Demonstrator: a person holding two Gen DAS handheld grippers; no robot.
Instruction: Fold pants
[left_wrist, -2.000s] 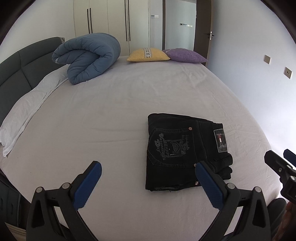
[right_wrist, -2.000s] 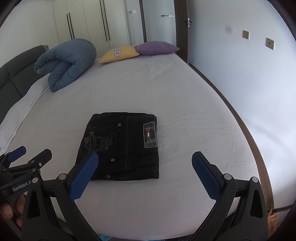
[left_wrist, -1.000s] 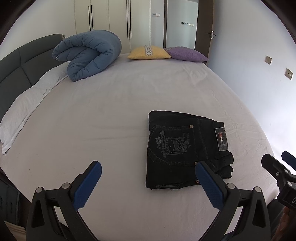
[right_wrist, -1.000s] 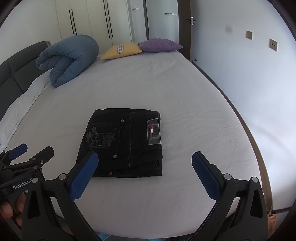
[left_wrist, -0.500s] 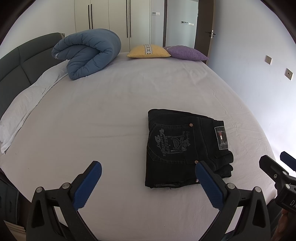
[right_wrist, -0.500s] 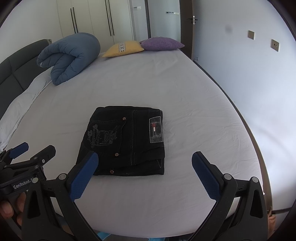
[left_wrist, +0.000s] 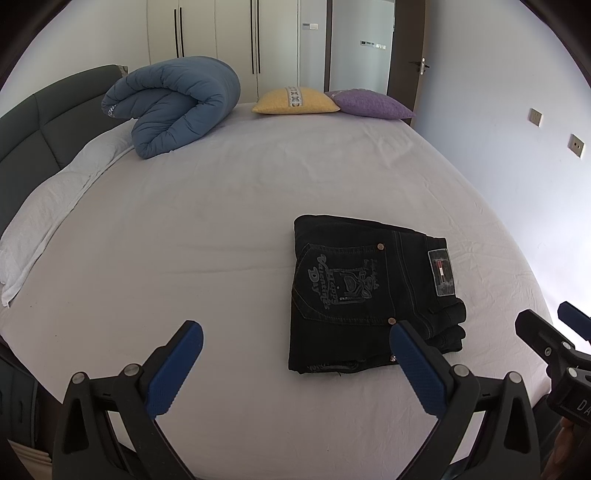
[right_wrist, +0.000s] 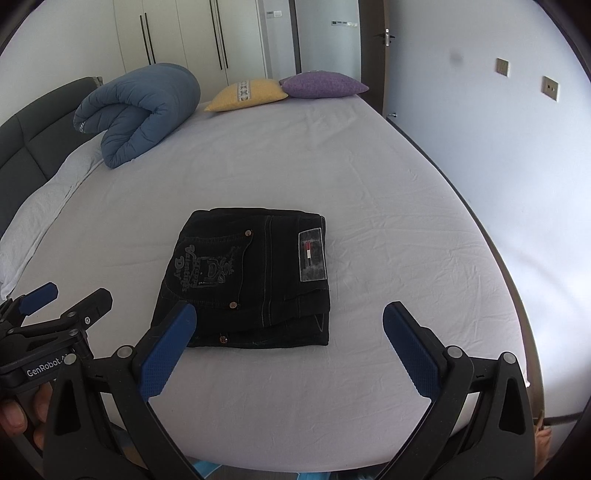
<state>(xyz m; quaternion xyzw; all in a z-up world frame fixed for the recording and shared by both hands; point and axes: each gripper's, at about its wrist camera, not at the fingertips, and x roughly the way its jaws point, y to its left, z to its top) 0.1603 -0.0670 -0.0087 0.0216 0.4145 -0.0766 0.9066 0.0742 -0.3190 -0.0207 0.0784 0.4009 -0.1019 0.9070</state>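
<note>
Pants' lower folded layers hidden

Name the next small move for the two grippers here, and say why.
Probably just draw both back from the bed: the black pants already lie as a compact folded stack, and the left gripper and right gripper are open, holding nothing.

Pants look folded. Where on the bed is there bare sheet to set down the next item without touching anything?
Bare sheet lies left of the folded pants, out to the white pillows, and beyond them up to the rolled blue duvet and the yellow cushion and purple cushion. Only a narrow strip separates the pants from the bed's right edge.
</note>
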